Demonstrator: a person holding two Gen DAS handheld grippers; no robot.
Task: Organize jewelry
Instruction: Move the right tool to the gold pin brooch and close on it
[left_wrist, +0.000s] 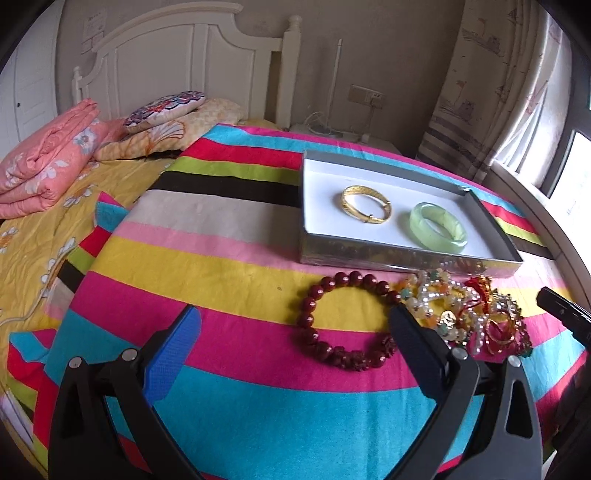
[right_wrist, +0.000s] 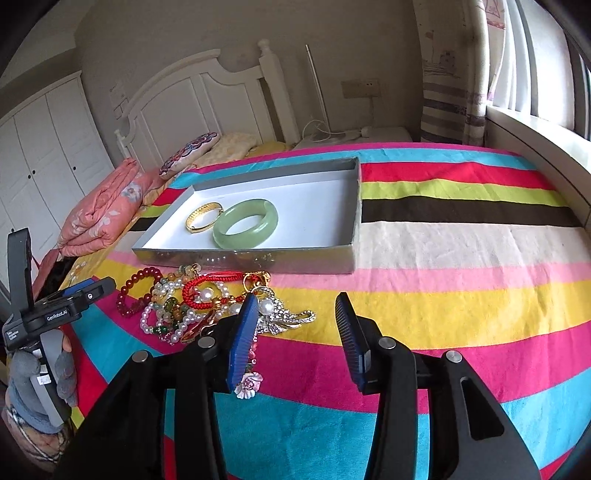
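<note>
Jewelry pile (right_wrist: 207, 306): light, loose, tangle-prone; the stiff red bead bracelet (left_wrist: 343, 321) is best pinched across its strand. Both jaws are seen open, nothing held.

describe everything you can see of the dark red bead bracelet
The dark red bead bracelet is a ring of round, glossy, dark red beads, lying flat on the striped bedspread just in front of the grey box. It forms an open loop. Its right side meets the tangled jewelry pile. Nothing grips it.
</note>
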